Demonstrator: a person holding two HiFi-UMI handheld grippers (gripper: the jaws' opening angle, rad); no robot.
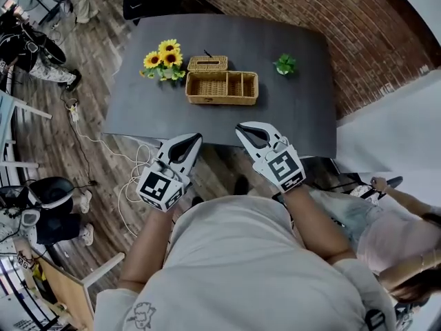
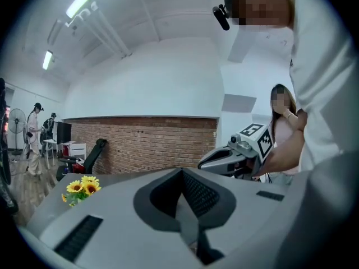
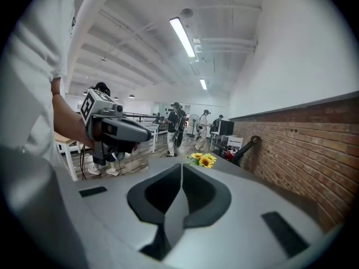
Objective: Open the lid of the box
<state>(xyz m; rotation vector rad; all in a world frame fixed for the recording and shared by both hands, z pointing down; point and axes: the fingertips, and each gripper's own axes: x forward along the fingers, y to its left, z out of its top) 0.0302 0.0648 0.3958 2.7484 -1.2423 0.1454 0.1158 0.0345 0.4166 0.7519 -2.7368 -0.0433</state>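
A wicker box (image 1: 222,87) stands on the dark grey table (image 1: 296,116), far side of centre; its compartments show from above. A wicker panel with a slot (image 1: 207,63) sits at its far left edge; I cannot tell whether it is the raised lid. Both grippers hover over the table's near edge, well short of the box. My left gripper (image 1: 194,138) is shut and empty, its jaws meeting in the left gripper view (image 2: 180,172). My right gripper (image 1: 242,128) is also shut with nothing between its jaws (image 3: 181,167). The box shows in neither gripper view.
Sunflowers (image 1: 164,61) stand left of the box, a small green plant (image 1: 284,64) to its right. A brick wall (image 1: 324,12) runs behind the table. Cables (image 1: 131,185) lie on the wooden floor at left. A person (image 1: 403,240) stands at my right.
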